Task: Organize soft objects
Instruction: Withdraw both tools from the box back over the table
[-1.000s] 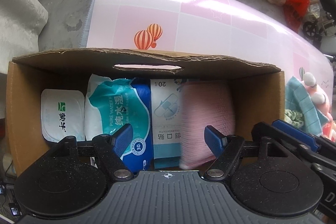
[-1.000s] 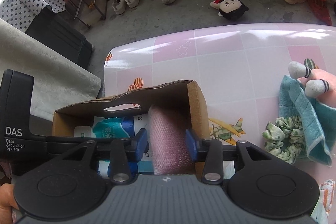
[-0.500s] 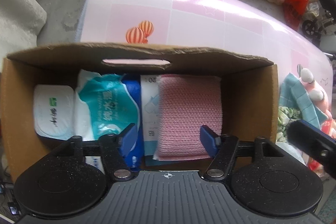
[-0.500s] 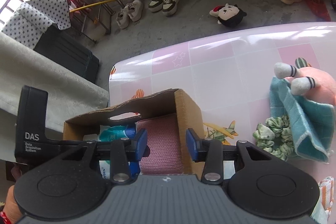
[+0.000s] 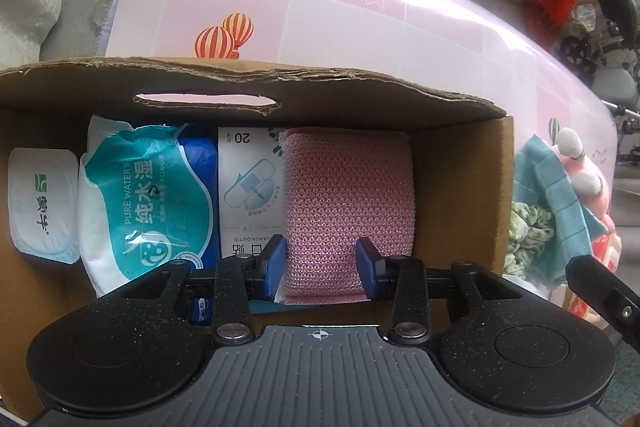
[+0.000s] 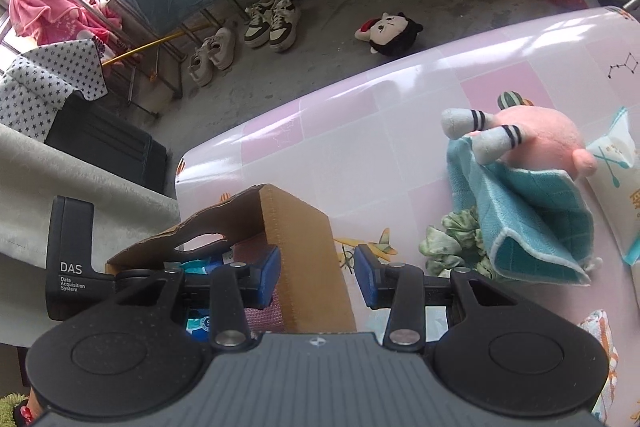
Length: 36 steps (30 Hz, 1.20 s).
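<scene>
A cardboard box [image 5: 460, 187] holds a pink mesh sponge [image 5: 348, 195] lying flat at its right, a white pad packet [image 5: 250, 183], a teal wet-wipes pack [image 5: 148, 195] and a small white pack [image 5: 42, 203]. My left gripper [image 5: 321, 269] is open above the sponge's near end, with nothing gripped. My right gripper [image 6: 317, 279] is open and empty above the box's right wall [image 6: 300, 251]. On the table to the right lie a pink plush [image 6: 536, 139], a teal cloth [image 6: 532, 219] and a green scrunchie [image 6: 452, 243].
The pink checked table [image 6: 360, 131] extends beyond the box. A white tissue pack [image 6: 616, 167] lies right of the plush. A black-haired doll [image 6: 392, 37], shoes [image 6: 272, 23] and a dark case [image 6: 108, 151] are on the floor. The left gripper's body [image 6: 72, 259] stands left of the box.
The pink sponge went from standing on edge between the right fingers to lying flat in the box. The right gripper let go, rose and moved right. The left gripper's fingers narrowed over the sponge.
</scene>
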{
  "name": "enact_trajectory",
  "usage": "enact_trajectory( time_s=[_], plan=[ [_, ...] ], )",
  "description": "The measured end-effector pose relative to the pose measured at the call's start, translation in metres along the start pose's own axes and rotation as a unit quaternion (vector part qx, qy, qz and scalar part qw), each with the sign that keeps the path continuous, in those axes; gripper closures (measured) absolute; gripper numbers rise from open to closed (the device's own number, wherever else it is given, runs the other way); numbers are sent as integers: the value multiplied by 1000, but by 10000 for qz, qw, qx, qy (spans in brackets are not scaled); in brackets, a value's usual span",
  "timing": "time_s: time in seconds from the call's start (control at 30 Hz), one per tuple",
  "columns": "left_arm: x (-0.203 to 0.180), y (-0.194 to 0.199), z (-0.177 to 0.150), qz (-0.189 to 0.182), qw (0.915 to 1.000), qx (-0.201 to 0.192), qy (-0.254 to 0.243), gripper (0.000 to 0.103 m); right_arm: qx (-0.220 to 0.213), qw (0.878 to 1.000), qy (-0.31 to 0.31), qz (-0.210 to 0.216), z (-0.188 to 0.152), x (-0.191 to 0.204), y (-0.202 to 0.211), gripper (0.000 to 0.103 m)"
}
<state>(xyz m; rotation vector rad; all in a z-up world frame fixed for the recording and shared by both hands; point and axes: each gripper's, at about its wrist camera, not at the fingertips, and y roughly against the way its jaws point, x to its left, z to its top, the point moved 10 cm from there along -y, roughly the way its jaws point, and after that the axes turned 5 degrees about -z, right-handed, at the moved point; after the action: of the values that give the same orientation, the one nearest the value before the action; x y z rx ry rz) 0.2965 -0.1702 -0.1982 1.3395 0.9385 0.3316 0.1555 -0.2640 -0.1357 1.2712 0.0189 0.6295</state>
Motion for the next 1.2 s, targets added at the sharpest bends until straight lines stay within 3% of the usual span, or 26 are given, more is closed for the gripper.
enact_trajectory(
  time_s=[0.13, 0.37, 0.67, 0.7, 0.73, 0.83, 1.07, 1.2],
  plan=[
    [1, 1, 0, -26, 10000, -5, 90, 64, 10, 10000, -9, 25, -3, 1, 0, 86],
    [2, 21, 1, 11, 9995, -279, 111, 49, -27, 9999, 6, 149, -2, 2, 5, 86],
    [-1, 66, -9, 283, 9963, -776, 223, 49, -21, 9980, -204, 591, 2, -15, 17, 86],
    [-2, 73, -11, 343, 9955, -852, 237, 48, -23, 9977, -234, 637, 3, -18, 19, 81],
    [-4, 79, -13, 405, 9945, -930, 249, 48, -27, 9972, -271, 697, 4, -22, 22, 73],
    [-14, 98, -22, 605, 9911, -1149, 306, 47, -36, 9948, -370, 944, 9, -37, 32, 70],
    [-55, 138, -58, 1085, 9791, -1624, 566, 46, 45, 9872, -488, 1520, 27, -88, 67, 69],
    [-88, 156, -85, 1158, 9718, -1895, 796, 46, 98, 9862, -316, 1622, 38, -130, 95, 68]
  ],
)
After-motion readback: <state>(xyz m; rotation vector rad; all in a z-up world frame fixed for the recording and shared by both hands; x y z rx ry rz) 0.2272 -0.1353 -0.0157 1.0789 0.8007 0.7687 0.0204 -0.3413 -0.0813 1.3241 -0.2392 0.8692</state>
